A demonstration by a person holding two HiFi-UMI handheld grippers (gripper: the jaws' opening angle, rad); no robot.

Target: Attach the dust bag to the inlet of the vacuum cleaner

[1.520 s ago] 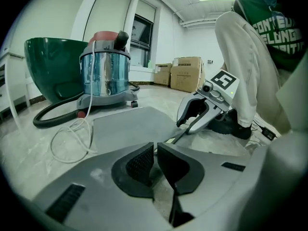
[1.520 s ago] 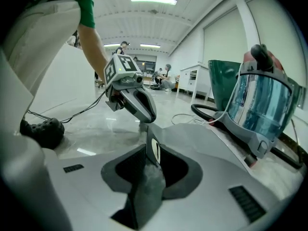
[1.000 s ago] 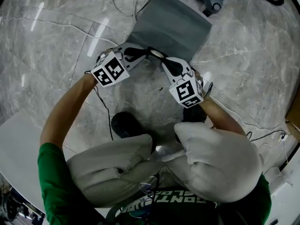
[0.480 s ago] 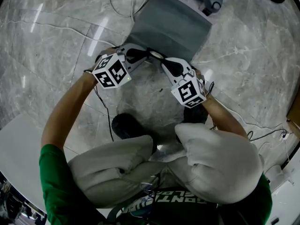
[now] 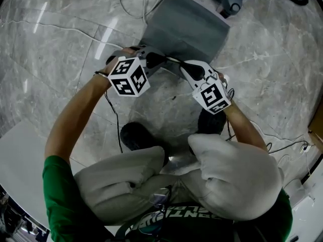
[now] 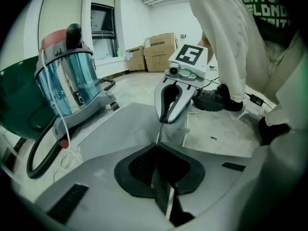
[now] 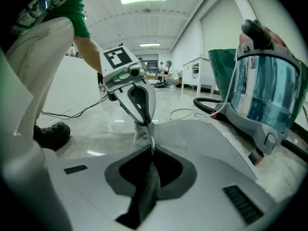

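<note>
Two grippers meet at the near edge of the grey dust bag (image 5: 185, 26), which lies flat on the marble floor (image 5: 55, 49) just in front of the crouching person. The left gripper (image 6: 157, 147) has its fingers pressed together on a thin strip of that edge, and the right gripper (image 7: 151, 153) is likewise clamped on the same edge, facing it from the other side. In the head view their tips come almost to touching at the middle of the bag's near side, with the marker cubes angled outward over the person's hands. The pinched edge looks lifted a little off the floor, though the wide-angle views make that hard to judge. The vacuum cleaner (image 6: 67, 83), with its clear blue canister and red top, stands just beyond the bag's far end, not joined to the bag. A black hose (image 7: 211, 107) curls on the floor beside it, and a white cord (image 5: 132, 4) loops near the bag's far left corner. Dark shoes (image 5: 137, 135) rest on the floor beneath the person's pale knees.
</note>
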